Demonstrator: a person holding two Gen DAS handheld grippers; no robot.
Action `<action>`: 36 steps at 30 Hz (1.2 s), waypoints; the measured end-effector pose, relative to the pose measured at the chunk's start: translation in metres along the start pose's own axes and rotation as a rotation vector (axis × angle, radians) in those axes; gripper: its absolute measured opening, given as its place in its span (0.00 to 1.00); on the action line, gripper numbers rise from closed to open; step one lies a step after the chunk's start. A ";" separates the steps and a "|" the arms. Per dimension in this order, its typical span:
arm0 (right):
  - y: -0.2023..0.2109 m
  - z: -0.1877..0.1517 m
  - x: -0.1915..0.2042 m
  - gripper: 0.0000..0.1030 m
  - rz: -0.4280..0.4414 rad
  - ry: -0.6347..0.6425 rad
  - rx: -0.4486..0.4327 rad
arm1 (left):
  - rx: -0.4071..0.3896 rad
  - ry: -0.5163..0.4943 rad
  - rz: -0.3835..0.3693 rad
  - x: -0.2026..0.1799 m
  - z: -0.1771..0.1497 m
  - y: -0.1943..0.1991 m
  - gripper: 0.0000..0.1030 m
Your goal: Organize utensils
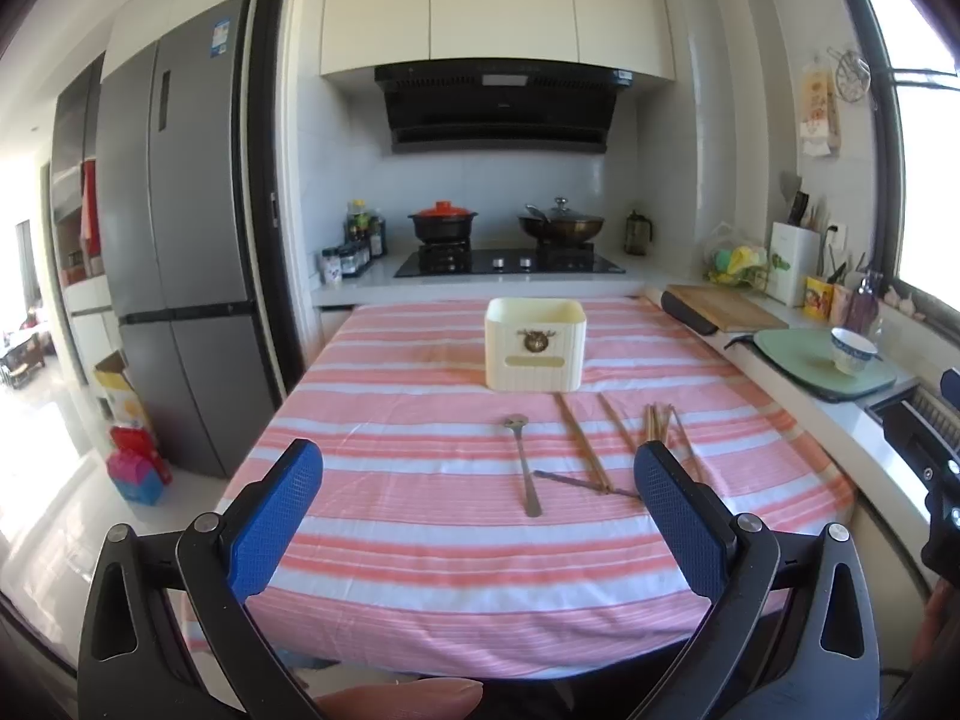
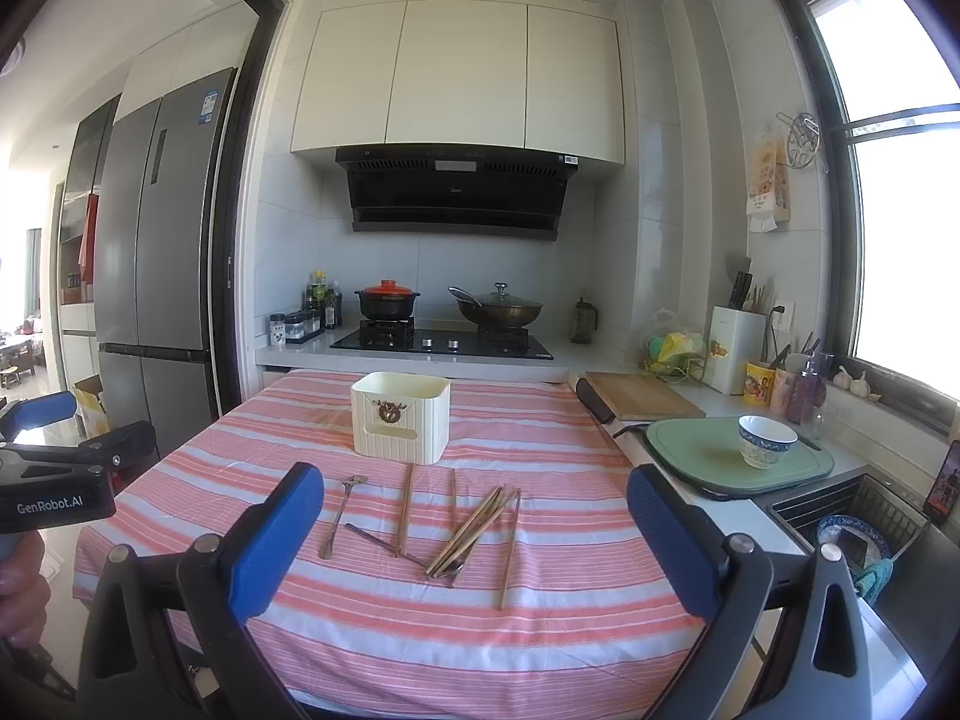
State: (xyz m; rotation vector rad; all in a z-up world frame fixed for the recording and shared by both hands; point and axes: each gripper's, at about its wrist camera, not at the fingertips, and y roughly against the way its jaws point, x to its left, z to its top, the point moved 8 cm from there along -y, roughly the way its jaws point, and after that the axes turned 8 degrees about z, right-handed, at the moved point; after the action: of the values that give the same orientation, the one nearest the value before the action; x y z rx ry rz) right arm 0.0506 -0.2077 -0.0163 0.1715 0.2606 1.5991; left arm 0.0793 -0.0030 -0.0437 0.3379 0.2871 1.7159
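A cream utensil box (image 1: pixel 535 343) (image 2: pixel 401 415) stands upright at the far middle of the pink striped table (image 1: pixel 420 552) (image 2: pixel 570 630). In front of it lie a metal spoon (image 1: pixel 523 461) (image 2: pixel 341 515), several wooden chopsticks (image 1: pixel 585 447) (image 2: pixel 474 531) and a second metal utensil (image 1: pixel 576 483) (image 2: pixel 384 543) crossing under them. My left gripper (image 1: pixel 477 462) hovers open over the near part of the table, short of the utensils. My right gripper (image 2: pixel 474 483) is open too, held back from the pile, nothing between its fingers.
A counter on the right holds a wooden board (image 2: pixel 639 396), a green mat (image 2: pixel 696 450) with a blue-patterned bowl (image 2: pixel 767 439), and a sink (image 2: pixel 852 516). Behind the table is a stove with pots (image 2: pixel 444 336). A fridge (image 1: pixel 174 240) stands left. The left tool (image 2: pixel 54 480) shows at the right wrist view's edge.
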 end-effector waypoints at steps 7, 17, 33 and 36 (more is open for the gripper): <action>-0.004 -0.007 -0.002 1.00 -0.001 0.001 0.011 | 0.007 0.000 -0.001 0.001 -0.002 -0.002 1.00; -0.007 -0.010 -0.005 1.00 -0.005 -0.011 0.011 | 0.017 -0.005 -0.001 -0.001 -0.002 -0.003 1.00; -0.008 -0.012 -0.005 1.00 0.000 -0.014 0.015 | 0.023 -0.005 -0.004 0.001 -0.002 -0.005 1.00; -0.009 -0.012 -0.006 1.00 0.000 -0.014 0.018 | 0.026 -0.004 -0.003 0.001 -0.003 -0.006 1.00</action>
State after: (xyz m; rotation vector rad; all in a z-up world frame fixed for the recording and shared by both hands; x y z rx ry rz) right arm 0.0561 -0.2139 -0.0297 0.1969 0.2642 1.5953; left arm 0.0833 -0.0009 -0.0489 0.3602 0.3072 1.7091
